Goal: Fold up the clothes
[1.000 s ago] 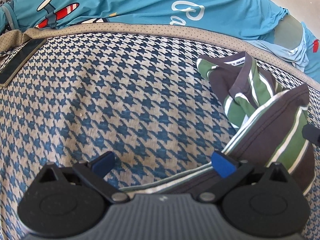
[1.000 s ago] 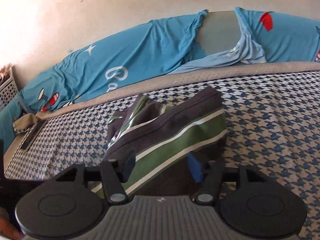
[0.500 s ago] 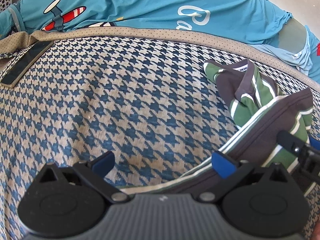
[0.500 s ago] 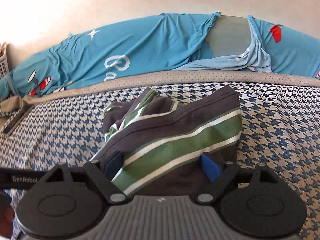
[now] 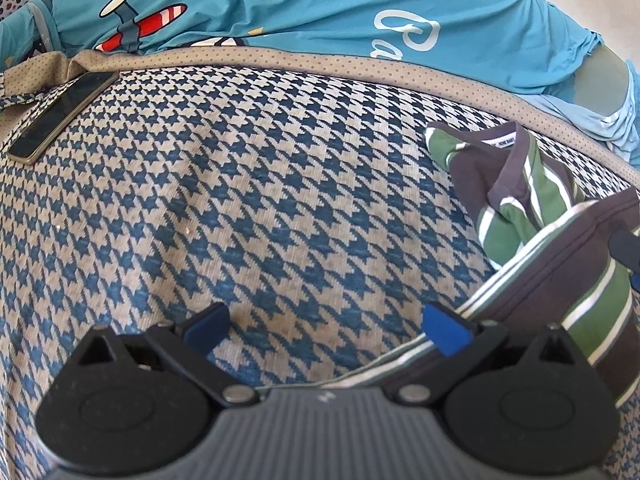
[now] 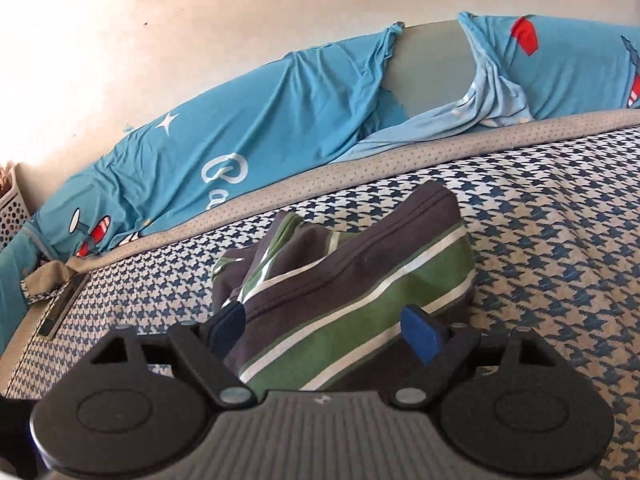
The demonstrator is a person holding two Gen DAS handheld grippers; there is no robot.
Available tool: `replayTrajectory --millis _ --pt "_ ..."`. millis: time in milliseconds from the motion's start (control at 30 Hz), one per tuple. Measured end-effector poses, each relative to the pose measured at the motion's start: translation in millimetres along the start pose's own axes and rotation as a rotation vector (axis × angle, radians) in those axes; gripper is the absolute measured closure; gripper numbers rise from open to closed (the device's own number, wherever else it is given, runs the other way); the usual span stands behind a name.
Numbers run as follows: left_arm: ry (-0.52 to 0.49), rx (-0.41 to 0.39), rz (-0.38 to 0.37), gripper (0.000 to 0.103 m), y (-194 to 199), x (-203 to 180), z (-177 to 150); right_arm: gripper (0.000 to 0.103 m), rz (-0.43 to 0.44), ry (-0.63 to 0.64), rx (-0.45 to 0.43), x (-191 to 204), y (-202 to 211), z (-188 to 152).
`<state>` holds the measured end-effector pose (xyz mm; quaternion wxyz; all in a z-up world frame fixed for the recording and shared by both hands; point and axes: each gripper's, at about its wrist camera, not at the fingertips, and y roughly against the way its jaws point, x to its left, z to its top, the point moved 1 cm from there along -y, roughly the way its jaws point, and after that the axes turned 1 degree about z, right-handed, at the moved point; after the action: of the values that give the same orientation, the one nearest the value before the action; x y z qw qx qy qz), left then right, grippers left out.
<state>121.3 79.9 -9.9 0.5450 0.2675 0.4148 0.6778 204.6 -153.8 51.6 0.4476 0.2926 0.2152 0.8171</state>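
Okay, striped shirt [image 6: 352, 280] lies bunched on the houndstooth bedspread [image 5: 240, 200], long axis from 7 to 1 o'clock in the right wrist view, collar end at 10 o'clock. Right gripper [image 6: 324, 332] has just been opening, jaws wide, shirt fold between them but not pinched. Left gripper [image 5: 324, 324] is wide open, gripping nothing; shirt hem at 4 o'clock beside its right fingertip [image 5: 444, 332]. Phone [image 5: 60, 116] at 10 o'clock.

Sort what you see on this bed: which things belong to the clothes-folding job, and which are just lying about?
Belongs to the job:
striped garment
left gripper
right gripper

Just lying about:
phone
blue aeroplane-print bedding
houndstooth cover
perforated basket
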Motion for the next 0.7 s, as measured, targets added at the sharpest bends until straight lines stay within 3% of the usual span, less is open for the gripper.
replayTrajectory --millis 133,200,367,433,567,700 --pt "-0.003 0.004 -0.003 0.0 0 -1 0 0.018 -0.023 0.035 0.041 6 -11 -8" --pt "-0.002 0.004 -0.007 0.0 0 -1 0 0.025 -0.029 0.043 0.039 6 -12 -9" --pt "-0.001 0.002 -0.01 0.0 2 -1 0 0.066 -0.003 -0.005 0.018 -2 -8 -5" --pt "-0.002 -0.003 -0.011 0.0 3 -2 1 0.076 0.003 -0.015 0.001 -4 -4 -2" --pt "-0.014 -0.023 -0.009 0.0 6 -5 2 0.081 -0.034 -0.062 -0.043 -16 10 7" --pt "-0.019 -0.034 -0.014 0.0 9 -7 2 0.081 -0.154 -0.071 -0.128 -32 32 16"
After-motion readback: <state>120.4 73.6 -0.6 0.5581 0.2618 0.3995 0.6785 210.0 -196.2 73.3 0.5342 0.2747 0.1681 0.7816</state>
